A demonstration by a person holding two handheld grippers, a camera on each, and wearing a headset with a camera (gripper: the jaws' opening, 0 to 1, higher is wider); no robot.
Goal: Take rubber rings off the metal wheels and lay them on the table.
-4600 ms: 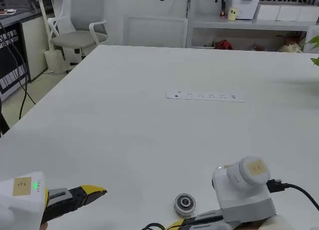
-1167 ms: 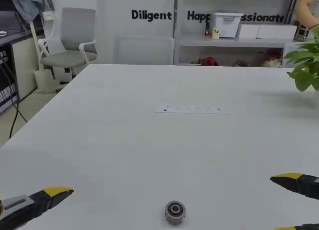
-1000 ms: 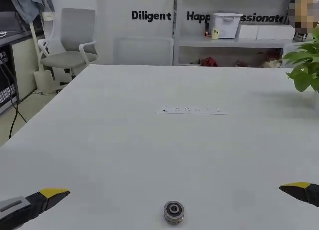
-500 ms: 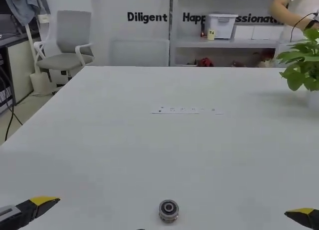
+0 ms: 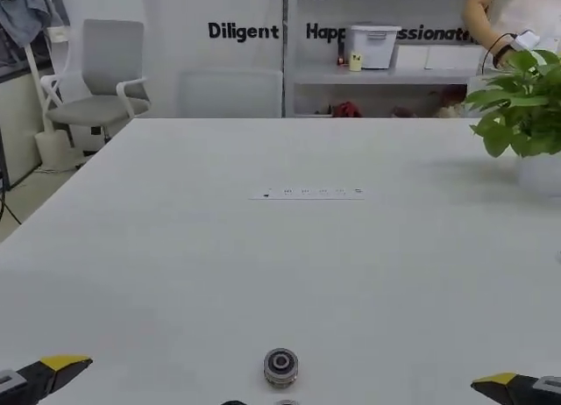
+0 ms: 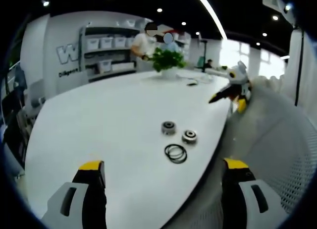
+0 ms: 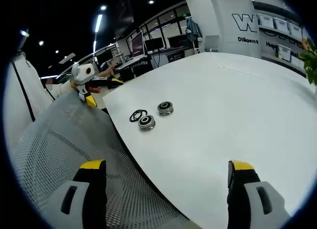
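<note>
Both tools are wide and empty. The left gripper (image 6: pixel 163 165) has its yellow-tipped jaws spread far apart with nothing between them, held by the front edge of the broad white table (image 6: pixel 99 110). The right gripper (image 7: pixel 167 165) mirrors it from the other side, jaws gaping, gripping nothing. Between the two, close to that front edge, sit two small round metal wheels with dark hubs. The far wheel (image 6: pixel 169 127) and the near wheel (image 6: pixel 189 136) are just beside each other but not touching. Right next to the near wheel, flat on the bare tabletop, lies a loose cluster of thin black rubber rings (image 6: pixel 176 153), overlapping one another. Whether either wheel carries a ring on its rim is too small to tell. In the head view the far wheel stands on its own straight ahead, with a yellow jaw tip poking in at each bottom corner, well apart from it. Further up the table lies a flat white power strip (image 5: pixel 307 194), and over on the right a leafy green plant (image 5: pixel 521 116). Beyond that a person (image 5: pixel 504 19) stands by the shelves, and a grey office chair (image 5: pixel 92 76) sits at the far left.
</note>
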